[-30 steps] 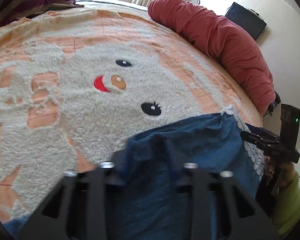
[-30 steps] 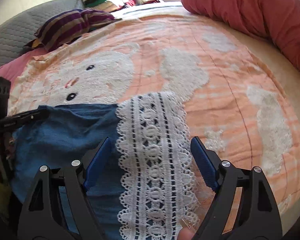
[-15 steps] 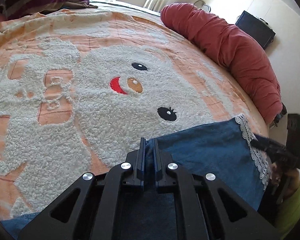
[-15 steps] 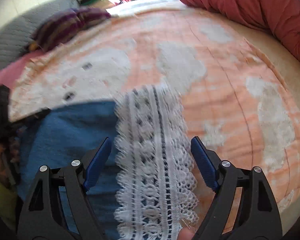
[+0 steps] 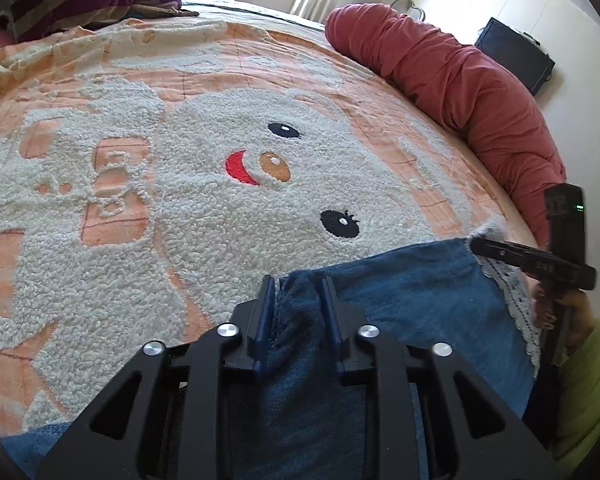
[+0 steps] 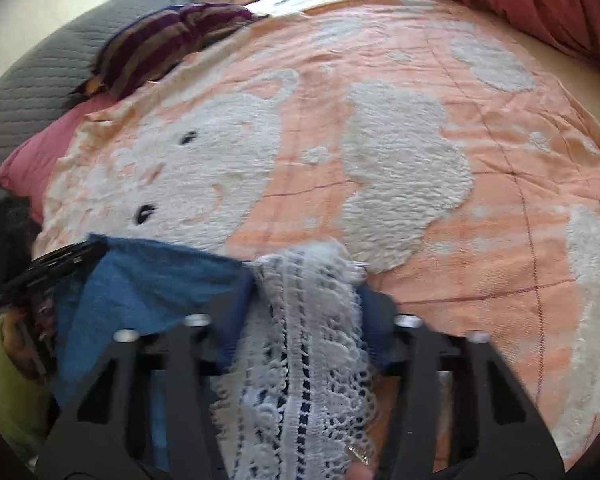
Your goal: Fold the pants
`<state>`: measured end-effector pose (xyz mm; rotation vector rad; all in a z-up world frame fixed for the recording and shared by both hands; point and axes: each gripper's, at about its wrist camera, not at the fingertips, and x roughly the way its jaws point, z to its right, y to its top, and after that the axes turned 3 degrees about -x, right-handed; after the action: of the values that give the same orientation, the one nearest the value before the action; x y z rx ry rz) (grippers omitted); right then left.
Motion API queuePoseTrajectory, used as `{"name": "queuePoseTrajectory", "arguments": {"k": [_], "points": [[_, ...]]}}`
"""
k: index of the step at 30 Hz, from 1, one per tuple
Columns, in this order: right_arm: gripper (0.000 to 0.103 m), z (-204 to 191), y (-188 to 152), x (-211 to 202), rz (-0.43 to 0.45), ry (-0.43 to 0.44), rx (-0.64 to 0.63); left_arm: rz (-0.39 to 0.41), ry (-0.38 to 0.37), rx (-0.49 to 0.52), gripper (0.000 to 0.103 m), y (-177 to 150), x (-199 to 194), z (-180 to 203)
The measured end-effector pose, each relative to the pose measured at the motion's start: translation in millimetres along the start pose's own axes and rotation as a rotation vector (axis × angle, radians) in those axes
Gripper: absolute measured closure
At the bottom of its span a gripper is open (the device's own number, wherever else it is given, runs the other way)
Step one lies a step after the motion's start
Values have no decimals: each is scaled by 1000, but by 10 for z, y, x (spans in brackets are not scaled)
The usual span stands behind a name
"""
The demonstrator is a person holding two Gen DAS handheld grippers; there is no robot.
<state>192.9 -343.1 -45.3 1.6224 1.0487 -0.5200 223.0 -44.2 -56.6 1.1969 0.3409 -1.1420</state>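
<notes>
The blue denim pants (image 5: pixel 400 292) lie at the near edge of the bed, with a white lace hem (image 6: pixel 300 320) at one end. My left gripper (image 5: pixel 296 292) is shut on a bunched fold of the denim edge. My right gripper (image 6: pixel 308 304) is shut on the lace hem (image 5: pixel 516 304) and also shows from the side in the left wrist view (image 5: pixel 532 264). My left gripper shows at the left edge of the right wrist view (image 6: pixel 48 272). The rest of the pants is hidden below both grippers.
The bed is covered by an orange blanket with a fluffy white bear face (image 5: pixel 260 168). A rolled red duvet (image 5: pixel 460 80) lies along the far right side. A purple striped pillow (image 6: pixel 168 40) and a grey headboard (image 6: pixel 32 88) are at the far end.
My right gripper has closed from wide open onto the lace hem. My left gripper, shut half a second ago, stays on the denim fold with its jaws a little wider. Both have lifted slightly.
</notes>
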Motion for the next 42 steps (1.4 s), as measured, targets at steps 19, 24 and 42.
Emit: {"name": "queuePoseTrajectory", "arguments": {"k": [19, 24, 42], "points": [[69, -253, 229, 245, 12, -290, -267, 43, 81, -9, 87, 30, 51, 9], [55, -29, 164, -224, 174, -235, -97, 86, 45, -94, 55, 64, -120, -137], [45, -72, -1001, -781, 0, -27, 94, 172, 171, -14, 28, -958, -1242, 92]]}}
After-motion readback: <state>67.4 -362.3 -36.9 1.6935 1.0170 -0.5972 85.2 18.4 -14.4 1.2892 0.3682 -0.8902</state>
